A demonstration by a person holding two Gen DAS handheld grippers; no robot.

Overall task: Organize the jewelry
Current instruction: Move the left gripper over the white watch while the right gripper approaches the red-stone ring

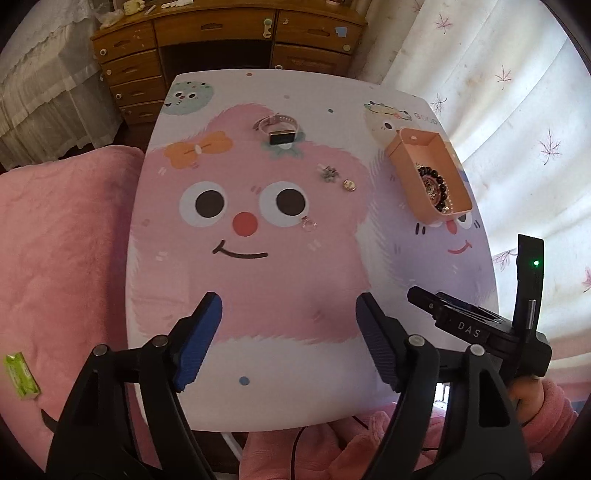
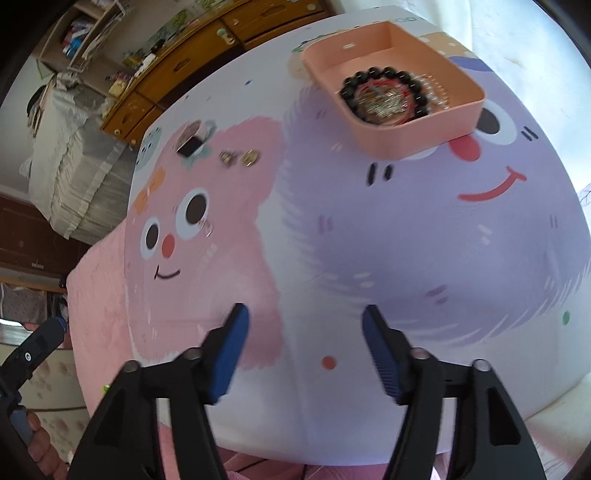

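A peach tray (image 1: 406,155) (image 2: 391,142) stands at the table's far right and holds a black bead bracelet (image 1: 441,181) (image 2: 384,74) with other jewelry inside it. A pink watch (image 1: 279,129) (image 2: 190,142) lies at the far middle. A flower brooch (image 1: 328,173) (image 2: 226,158), a gold piece (image 1: 349,185) (image 2: 250,158) and a clear ring (image 1: 309,223) (image 2: 207,227) lie loose on the table. My left gripper (image 1: 288,332) is open and empty over the near edge. My right gripper (image 2: 306,347) is open and empty, near the front.
The small table (image 1: 332,387) (image 2: 351,406) has a cartoon-print top and rests on a pink blanket (image 1: 55,258). A wooden desk (image 1: 221,33) stands behind it, a white curtain (image 1: 517,92) to the right. A green packet (image 1: 20,374) lies on the blanket.
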